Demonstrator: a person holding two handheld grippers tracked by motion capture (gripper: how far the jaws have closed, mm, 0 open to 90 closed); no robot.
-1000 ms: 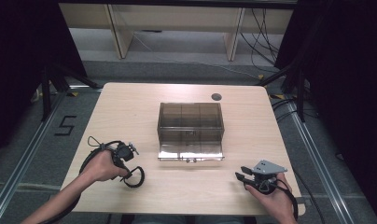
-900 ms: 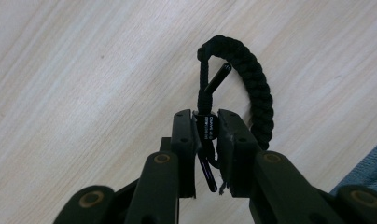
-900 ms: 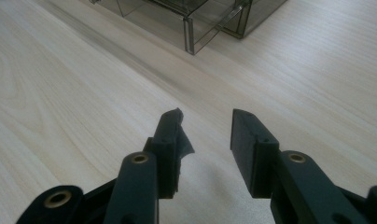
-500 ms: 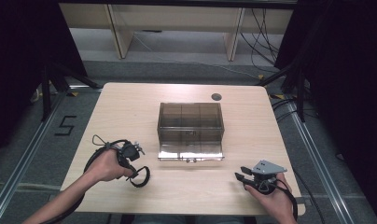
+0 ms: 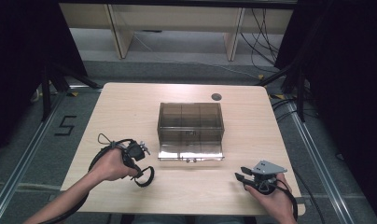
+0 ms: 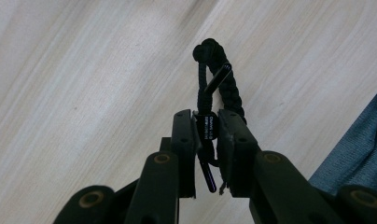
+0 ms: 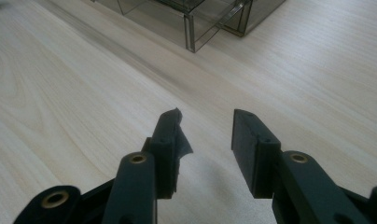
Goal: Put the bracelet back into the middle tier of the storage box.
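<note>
A pale wooden rectangular surface (image 5: 130,107) with rounded corners is seen from above. A smoke-tinted transparent plastic box (image 5: 190,122), divided into compartments, is set near its middle, with the hinged lid (image 5: 191,152) laid flat towards the near edge. A small dark round disc (image 5: 216,97) is placed near the far edge, well apart from the box. A corner of the same box (image 7: 196,18) is seen resting on the wood grain.

We count two grippers (image 5: 139,150) (image 5: 242,173), one braided black strap (image 6: 224,86) between the left one's jaws, one clear brown box (image 5: 190,126) ahead of them, one table (image 5: 130,107).
</note>
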